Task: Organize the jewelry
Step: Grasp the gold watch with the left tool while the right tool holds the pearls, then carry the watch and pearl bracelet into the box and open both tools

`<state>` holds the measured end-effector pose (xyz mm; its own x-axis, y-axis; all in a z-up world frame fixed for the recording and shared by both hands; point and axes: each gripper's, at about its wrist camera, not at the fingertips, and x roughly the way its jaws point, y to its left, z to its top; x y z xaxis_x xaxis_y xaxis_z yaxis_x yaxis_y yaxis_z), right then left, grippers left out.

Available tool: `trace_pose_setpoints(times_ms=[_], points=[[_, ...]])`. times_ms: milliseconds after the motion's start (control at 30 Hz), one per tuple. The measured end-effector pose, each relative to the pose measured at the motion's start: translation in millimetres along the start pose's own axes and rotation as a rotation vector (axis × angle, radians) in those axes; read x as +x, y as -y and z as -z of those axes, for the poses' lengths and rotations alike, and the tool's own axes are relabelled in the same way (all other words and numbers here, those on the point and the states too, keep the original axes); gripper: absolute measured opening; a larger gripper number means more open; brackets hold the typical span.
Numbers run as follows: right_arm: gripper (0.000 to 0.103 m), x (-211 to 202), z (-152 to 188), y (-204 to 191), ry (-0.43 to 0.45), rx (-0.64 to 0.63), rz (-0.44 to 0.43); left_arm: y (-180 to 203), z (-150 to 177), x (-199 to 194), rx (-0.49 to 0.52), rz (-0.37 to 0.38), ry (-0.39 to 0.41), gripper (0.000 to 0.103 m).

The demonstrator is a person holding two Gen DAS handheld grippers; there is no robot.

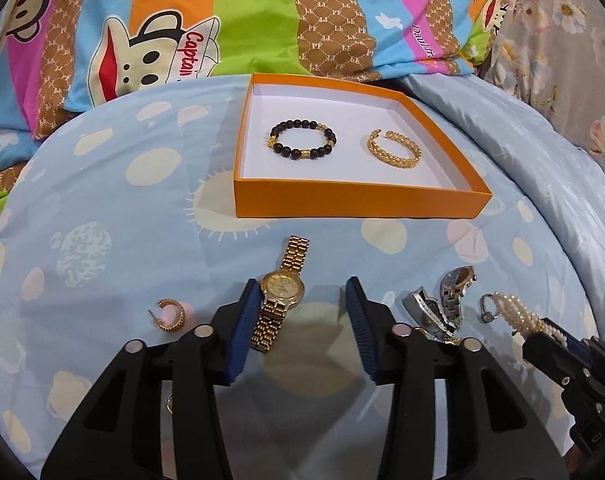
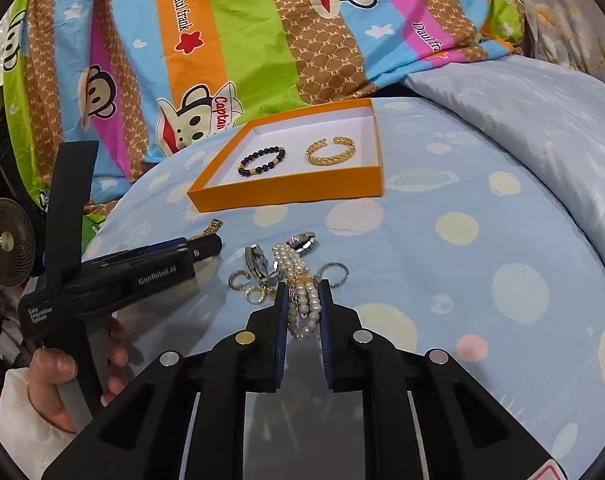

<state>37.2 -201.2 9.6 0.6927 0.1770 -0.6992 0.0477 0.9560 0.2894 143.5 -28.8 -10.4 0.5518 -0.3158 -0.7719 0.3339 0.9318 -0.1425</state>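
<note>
**Pearl bracelet in the right gripper, box already holds two pieces**

We see an orange box (image 1: pixel 358 200) lying on the bed (image 1: pixel 102 200), toward its far edge, just in front of a colourful cartoon blanket (image 1: pixel 182 20). Inside the box, on the white bottom, a black bead bracelet (image 1: pixel 303 140) lies at the left and a gold bangle (image 1: pixel 394 150) at the right; the two are apart from each other.

Our left gripper (image 1: pixel 302 320) stands wide, and its fingers hold nothing. A gold watch (image 1: pixel 281 292) lies on the bed between them, close to the left finger; we cannot tell if it touches it. Left of this gripper lies a gold earring (image 1: pixel 170 315). Right of it is a silver watch (image 1: pixel 446 300), lying in a heap.

Our right gripper (image 2: pixel 302 312) is narrow and closed around a pearl bracelet (image 2: pixel 300 288), which sits between the two blue pads. Around the bracelet, nearer to the near edge of the bed than the box, lie several small rings (image 2: pixel 238 280), some silver and some gold. From the right wrist view we also see a hand (image 2: pixel 58 384) holding the handle of the left gripper, and a small fan (image 2: pixel 6 242) at the left, beyond the bed.
</note>
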Motion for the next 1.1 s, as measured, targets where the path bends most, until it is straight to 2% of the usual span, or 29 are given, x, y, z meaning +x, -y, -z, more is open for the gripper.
trace_pose_setpoints(times_ms=[67, 100, 567, 833, 1100], points=[[0.014, 1, 2, 1, -0.003, 0.004, -0.002, -1, 0, 0, 0.001, 0.001, -0.002, 0.023], [0.014, 2, 2, 0, -0.004, 0.003, -0.001, -2, 0, 0, -0.002, 0.008, -0.003, 0.022], [0.014, -6, -5, 6, 0.036, 0.034, -0.001, 0, -7, -26, -0.014, 0.063, 0.074, 0.021], [0.014, -2, -56, 6, 0.108, 0.002, 0.024, 11, -43, -45, 0.005, 0.073, 0.155, 0.021], [0.014, 50, -103, 15, 0.089, 0.023, 0.017, 13, -83, -14, -0.005, 0.052, 0.173, 0.021]])
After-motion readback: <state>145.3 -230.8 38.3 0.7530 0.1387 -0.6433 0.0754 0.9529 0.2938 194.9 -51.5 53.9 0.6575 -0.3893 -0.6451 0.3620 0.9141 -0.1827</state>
